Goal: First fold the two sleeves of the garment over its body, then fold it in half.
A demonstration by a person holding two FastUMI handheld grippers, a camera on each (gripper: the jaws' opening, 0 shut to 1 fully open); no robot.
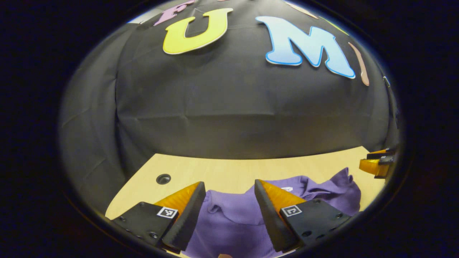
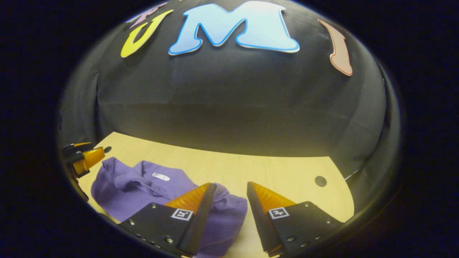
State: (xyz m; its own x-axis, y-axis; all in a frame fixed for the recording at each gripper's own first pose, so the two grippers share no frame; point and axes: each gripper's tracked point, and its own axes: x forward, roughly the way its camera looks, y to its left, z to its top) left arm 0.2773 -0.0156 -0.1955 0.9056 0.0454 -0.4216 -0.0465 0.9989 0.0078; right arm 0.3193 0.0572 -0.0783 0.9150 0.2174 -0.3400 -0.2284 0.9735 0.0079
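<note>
Black cloth backed a pale wooden table across the lower part of both views. On it lay the purple garment, bunched, a white tag at its neck. In the left gripper view, the left gripper hung over the garment at bottom centre, jaws parted, gripping nothing; a round hole sat at lower left, and the right gripper showed at the right edge. In the right gripper view, the right gripper hung at the garment's right edge at bottom centre, jaws apart and empty; another hole lay at lower right.
</note>
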